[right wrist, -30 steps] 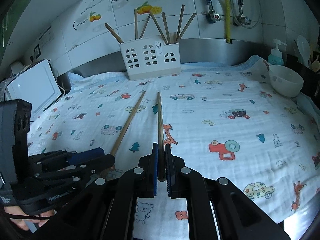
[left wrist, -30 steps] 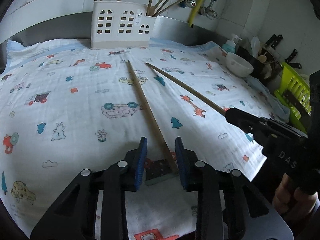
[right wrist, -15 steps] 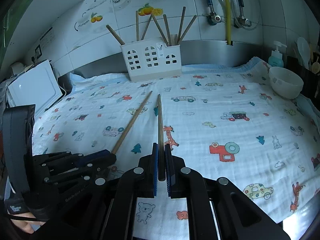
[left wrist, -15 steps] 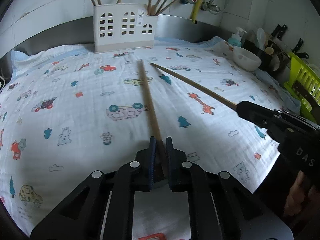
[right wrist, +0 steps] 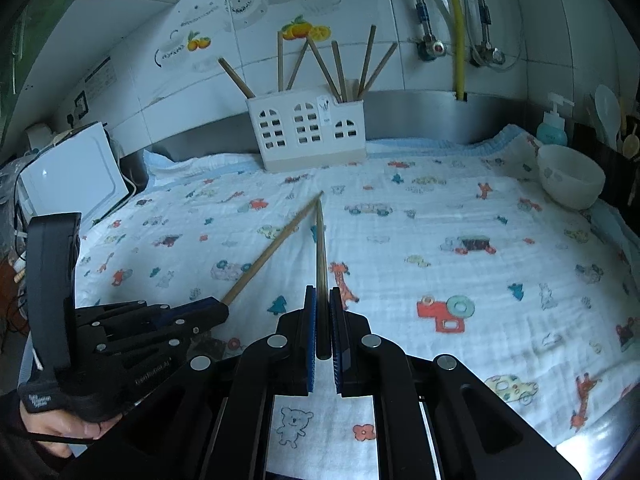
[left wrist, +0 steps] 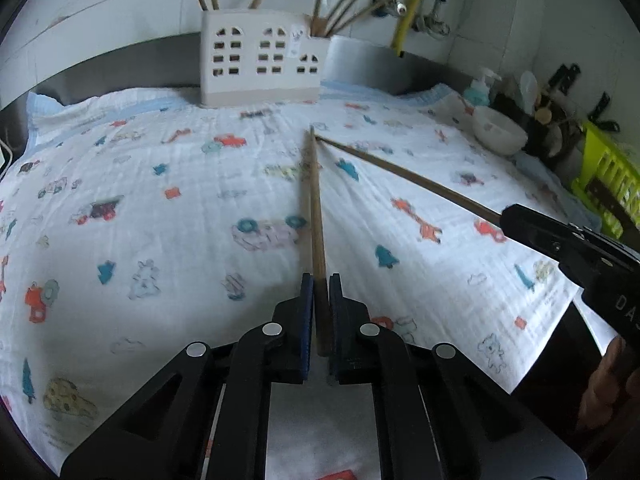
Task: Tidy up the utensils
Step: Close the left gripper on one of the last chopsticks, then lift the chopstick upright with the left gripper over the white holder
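Observation:
My left gripper [left wrist: 320, 284] is shut on a brown wooden chopstick [left wrist: 316, 208] that points ahead, lifted above the patterned cloth [left wrist: 160, 240]. My right gripper [right wrist: 322, 296] is shut on a darker chopstick [right wrist: 320, 248], also raised; it shows in the left wrist view [left wrist: 408, 176] too. The two tips nearly meet. The white utensil holder [right wrist: 308, 132] stands at the back against the wall with several chopsticks [right wrist: 340, 68] upright in it; it also shows in the left wrist view [left wrist: 260, 64].
A white bowl [right wrist: 570, 174] sits at the cloth's right edge, with a soap bottle [right wrist: 552, 124] behind it. A green rack [left wrist: 608, 184] stands at the far right. A white appliance [right wrist: 72, 176] stands to the left. Pipes [right wrist: 460, 28] run down the tiled wall.
My left gripper closed on the chopstick that lay on the cloth and lifted it. Both grippers have moved forward toward the holder with their chopsticks.

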`<state>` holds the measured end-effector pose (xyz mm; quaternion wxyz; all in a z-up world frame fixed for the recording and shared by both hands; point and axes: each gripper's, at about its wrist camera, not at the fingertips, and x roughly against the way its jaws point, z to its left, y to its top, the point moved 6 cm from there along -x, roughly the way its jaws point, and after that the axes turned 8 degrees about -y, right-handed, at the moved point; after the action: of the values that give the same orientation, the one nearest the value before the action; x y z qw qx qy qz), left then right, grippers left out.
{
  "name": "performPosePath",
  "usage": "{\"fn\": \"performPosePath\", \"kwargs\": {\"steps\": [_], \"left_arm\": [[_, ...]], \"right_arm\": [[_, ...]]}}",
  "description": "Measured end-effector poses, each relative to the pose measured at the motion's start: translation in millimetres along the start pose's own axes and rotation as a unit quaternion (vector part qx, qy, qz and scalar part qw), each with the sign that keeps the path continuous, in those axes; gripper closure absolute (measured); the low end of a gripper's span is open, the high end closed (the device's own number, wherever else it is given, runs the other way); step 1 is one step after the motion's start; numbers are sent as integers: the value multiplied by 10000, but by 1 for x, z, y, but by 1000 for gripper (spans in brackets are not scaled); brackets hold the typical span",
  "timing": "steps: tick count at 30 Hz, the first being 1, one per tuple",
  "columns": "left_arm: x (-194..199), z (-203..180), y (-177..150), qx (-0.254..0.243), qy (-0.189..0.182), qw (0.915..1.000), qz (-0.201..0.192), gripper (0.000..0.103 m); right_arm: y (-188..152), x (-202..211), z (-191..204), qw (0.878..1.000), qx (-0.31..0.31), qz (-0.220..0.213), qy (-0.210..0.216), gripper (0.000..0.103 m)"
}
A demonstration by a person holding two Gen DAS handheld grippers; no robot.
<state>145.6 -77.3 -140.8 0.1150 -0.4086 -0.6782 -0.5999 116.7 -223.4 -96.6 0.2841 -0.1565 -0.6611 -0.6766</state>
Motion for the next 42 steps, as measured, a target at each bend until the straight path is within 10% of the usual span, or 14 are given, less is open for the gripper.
{"fn": "performPosePath", "kwargs": {"steps": [14, 25, 42], "left_arm": [[46, 16, 69, -127, -17, 9955, -936, 102], [24, 24, 27, -114, -205, 9995, -195, 88], [-4, 35, 5, -362, 89, 9991, 222, 97]], "right_arm": [[86, 28, 0, 9973, 167, -625, 341, 96], [89, 29, 2, 9968, 237, -677, 348, 96], [85, 28, 6, 9967, 313, -686, 314, 96]]}}
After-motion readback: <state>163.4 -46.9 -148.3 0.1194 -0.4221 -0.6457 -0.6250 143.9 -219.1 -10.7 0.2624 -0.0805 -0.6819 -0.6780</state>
